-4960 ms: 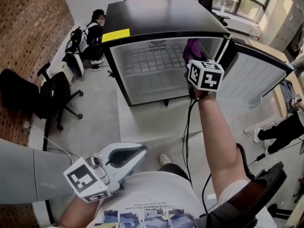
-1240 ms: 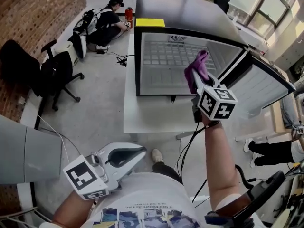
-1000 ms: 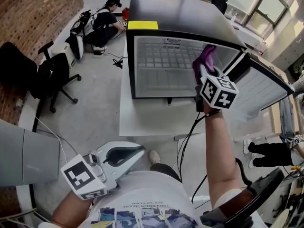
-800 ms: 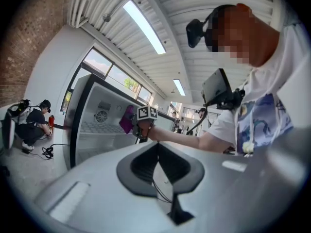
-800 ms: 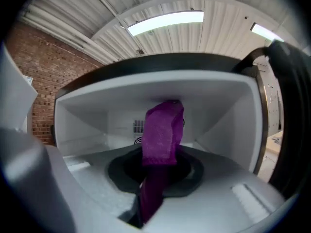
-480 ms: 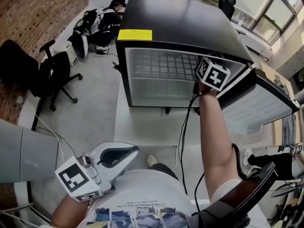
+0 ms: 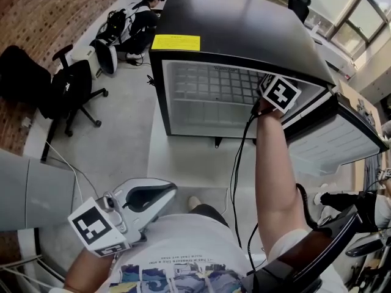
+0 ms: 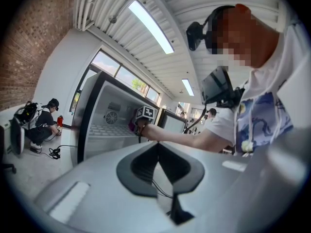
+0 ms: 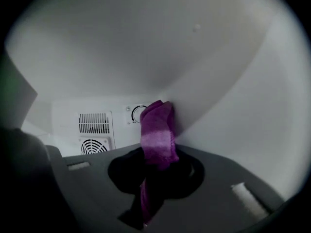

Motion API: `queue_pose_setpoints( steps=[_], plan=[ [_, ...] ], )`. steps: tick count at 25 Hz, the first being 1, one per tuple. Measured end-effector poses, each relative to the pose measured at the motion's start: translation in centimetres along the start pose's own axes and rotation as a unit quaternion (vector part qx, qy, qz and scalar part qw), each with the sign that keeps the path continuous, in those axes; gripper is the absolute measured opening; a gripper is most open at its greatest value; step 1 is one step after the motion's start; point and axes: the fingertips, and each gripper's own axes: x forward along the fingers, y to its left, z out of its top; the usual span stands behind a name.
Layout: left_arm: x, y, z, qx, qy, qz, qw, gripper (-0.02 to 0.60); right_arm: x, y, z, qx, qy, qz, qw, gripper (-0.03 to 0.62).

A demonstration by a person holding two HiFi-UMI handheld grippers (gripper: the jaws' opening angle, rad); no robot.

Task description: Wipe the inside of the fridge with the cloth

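Right now your right gripper (image 9: 154, 165) is clamped on the purple cloth (image 9: 158, 132). It is a soft ribbed knit with a paler band across its middle, bunched upright between the dark jaw pads. Its top sits close to the smooth white side wall inside the fridge (image 7: 232, 23). Only the right gripper view shows the cloth, along with the round thermostat dial (image 9: 137, 113) and slatted vent (image 9: 94, 123) on the back wall. The head view shows just your marker cube (image 7: 281, 93) at the opening, the glossy black top with its yellow label (image 7: 176, 42), and the wire shelf (image 7: 214, 84). Your left gripper (image 7: 160, 194) hangs low by your torso, jaws together with nothing between them.
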Motion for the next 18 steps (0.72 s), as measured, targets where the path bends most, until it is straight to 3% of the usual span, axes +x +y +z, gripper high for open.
queue_pose_setpoints(
  steps=[18],
  plan=[
    [-3.5, -2.2, -1.1, 0.007, 0.007, -0.049, 0.9987, 0.008, -9.1, -4.2, 0.7, 0.022, -0.045, -0.071, 0.996, 0.052]
  ],
)
